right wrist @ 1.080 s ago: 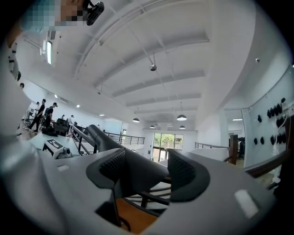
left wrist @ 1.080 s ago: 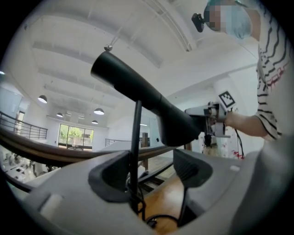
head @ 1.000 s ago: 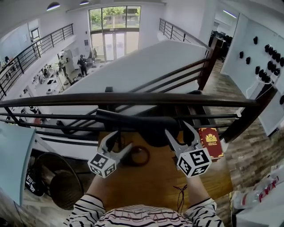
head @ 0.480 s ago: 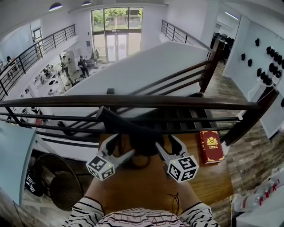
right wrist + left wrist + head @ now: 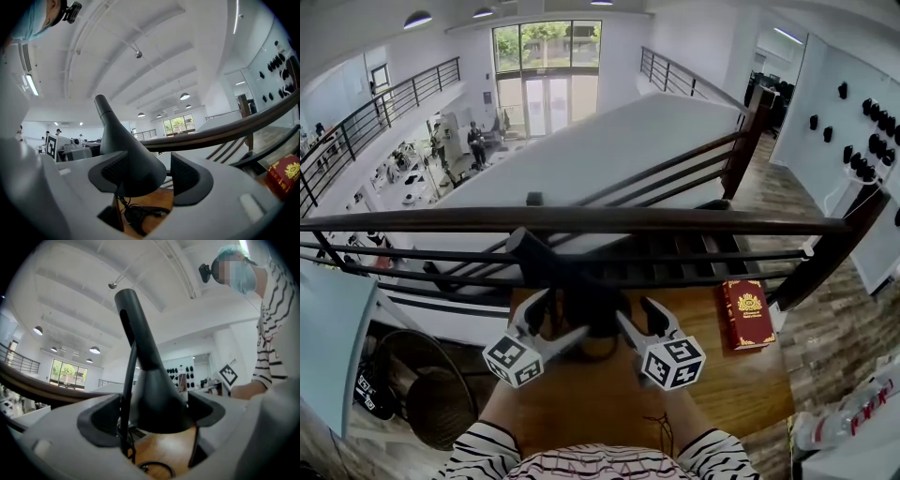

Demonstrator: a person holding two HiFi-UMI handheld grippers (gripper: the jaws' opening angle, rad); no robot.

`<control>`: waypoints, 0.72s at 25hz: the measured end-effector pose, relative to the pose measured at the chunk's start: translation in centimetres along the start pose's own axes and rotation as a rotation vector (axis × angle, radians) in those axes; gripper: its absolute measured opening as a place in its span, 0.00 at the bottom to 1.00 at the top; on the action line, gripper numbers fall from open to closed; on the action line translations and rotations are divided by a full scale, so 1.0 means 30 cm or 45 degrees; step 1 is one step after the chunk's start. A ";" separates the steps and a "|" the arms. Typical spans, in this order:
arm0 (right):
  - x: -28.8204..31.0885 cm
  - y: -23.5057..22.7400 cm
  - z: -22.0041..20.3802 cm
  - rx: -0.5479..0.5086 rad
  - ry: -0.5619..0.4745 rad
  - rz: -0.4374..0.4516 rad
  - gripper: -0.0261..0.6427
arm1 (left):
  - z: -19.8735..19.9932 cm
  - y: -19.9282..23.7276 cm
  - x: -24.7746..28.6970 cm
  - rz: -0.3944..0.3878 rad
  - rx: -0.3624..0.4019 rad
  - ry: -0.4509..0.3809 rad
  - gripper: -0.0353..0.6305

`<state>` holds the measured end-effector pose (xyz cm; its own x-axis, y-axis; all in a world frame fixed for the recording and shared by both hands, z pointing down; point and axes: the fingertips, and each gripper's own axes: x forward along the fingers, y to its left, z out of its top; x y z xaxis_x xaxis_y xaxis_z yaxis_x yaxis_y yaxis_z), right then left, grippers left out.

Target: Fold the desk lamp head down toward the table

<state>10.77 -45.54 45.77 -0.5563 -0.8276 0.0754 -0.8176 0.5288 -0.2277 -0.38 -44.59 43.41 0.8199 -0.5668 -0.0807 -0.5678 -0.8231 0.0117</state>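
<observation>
One lamp head (image 5: 154, 394) inside left claw (image 5: 561, 314), jaws just opening wider.

Railing (image 5: 722, 223): dark wood, beyond the worktop (image 5: 750, 384).
Windows (image 5: 546, 42): tall, bright, at far wall.
Floor (image 5: 839, 300): wood planks, right side.

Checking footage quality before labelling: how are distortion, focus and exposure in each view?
Head view: strong fisheye bows the railing; the dark lamp head loses detail below bright windows. Left gripper view: foreground soft, black corners, lamp head silhouetted. Right gripper view: black corners too, ceiling evenly lit.
</observation>
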 end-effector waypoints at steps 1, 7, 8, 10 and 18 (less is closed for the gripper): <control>0.000 0.001 -0.001 0.006 -0.002 0.002 0.44 | 0.000 0.000 -0.001 0.002 0.002 0.001 0.72; -0.003 0.016 0.005 0.026 -0.005 -0.002 0.44 | 0.009 -0.001 -0.012 0.016 0.018 0.009 0.72; -0.004 0.018 0.006 0.026 -0.005 -0.003 0.44 | 0.011 -0.001 -0.013 0.022 0.020 0.012 0.72; -0.007 0.023 0.010 0.018 0.000 -0.005 0.43 | 0.014 -0.003 -0.013 0.036 0.024 0.019 0.72; -0.045 0.058 0.020 0.028 -0.023 -0.027 0.40 | 0.030 -0.027 -0.078 0.110 0.045 0.013 0.71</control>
<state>10.20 -43.62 44.69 -0.5362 -0.8417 0.0631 -0.8255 0.5073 -0.2474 -1.91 -42.58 42.68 0.7683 -0.6362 -0.0707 -0.6386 -0.7693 -0.0168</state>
